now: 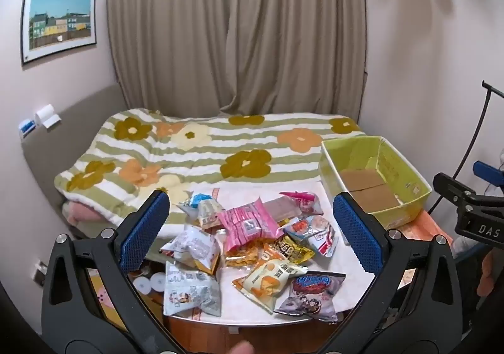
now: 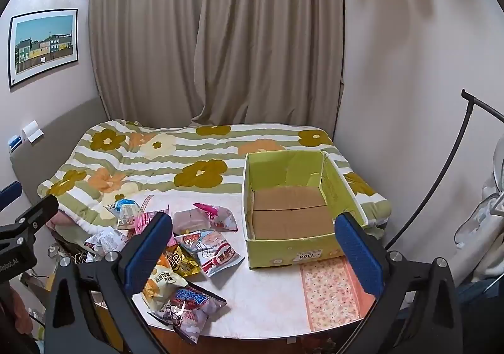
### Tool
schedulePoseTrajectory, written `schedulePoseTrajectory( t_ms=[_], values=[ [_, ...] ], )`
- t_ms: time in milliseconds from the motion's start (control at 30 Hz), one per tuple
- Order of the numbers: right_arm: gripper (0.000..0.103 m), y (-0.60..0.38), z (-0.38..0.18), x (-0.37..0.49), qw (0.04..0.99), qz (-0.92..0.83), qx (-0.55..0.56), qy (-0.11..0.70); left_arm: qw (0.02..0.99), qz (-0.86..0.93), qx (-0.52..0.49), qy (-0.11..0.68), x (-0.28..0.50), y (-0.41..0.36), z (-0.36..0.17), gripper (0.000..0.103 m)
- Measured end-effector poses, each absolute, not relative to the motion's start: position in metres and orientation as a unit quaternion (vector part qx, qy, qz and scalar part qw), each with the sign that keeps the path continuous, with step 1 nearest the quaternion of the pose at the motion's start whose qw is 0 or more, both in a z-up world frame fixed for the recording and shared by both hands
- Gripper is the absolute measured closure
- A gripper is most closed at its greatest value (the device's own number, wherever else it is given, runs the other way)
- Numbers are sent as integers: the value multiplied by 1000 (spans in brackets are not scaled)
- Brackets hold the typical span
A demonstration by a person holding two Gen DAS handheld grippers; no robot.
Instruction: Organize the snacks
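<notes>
snacks (image 1: 252, 246) in a pile on the table (image 2: 277, 300), beside the empty green box (image 2: 293, 196) | step: none picked yet | left tongs (image 1: 252, 231) and right tongs (image 2: 255, 253) spread wide, holding nothing | next: pinch one bag, drop in box

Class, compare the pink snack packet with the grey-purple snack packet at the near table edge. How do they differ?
The pink snack packet sits mid-pile, propped on other packets; the grey-purple snack packet lies at the near edge of the table, farther from the green box. One is plain pink with a white label, the other has cartoon art. Both are sealed and outside the box.
</notes>
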State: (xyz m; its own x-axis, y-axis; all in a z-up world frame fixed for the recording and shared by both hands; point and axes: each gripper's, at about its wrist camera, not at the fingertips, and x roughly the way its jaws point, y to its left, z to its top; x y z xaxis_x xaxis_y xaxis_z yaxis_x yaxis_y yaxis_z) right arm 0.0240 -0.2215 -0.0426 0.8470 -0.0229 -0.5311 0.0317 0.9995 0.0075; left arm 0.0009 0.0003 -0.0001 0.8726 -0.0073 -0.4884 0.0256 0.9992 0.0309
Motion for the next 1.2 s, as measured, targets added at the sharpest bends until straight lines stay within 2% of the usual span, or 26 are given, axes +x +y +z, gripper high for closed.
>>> schedulePoseTrajectory(
  t_ms=[100,800,1200],
  values=[
    [1,-222,-43,24,961,-13,9,277,974,-11,12,227,-3,3,0,0],
    [1,-219,-47,26,959,-10,4,282,964,-3,9,266,9,9,-8,0],
    [1,-216,-49,25,961,-19,6,275,967,-1,11,253,6,9,-6,0]
  ],
)
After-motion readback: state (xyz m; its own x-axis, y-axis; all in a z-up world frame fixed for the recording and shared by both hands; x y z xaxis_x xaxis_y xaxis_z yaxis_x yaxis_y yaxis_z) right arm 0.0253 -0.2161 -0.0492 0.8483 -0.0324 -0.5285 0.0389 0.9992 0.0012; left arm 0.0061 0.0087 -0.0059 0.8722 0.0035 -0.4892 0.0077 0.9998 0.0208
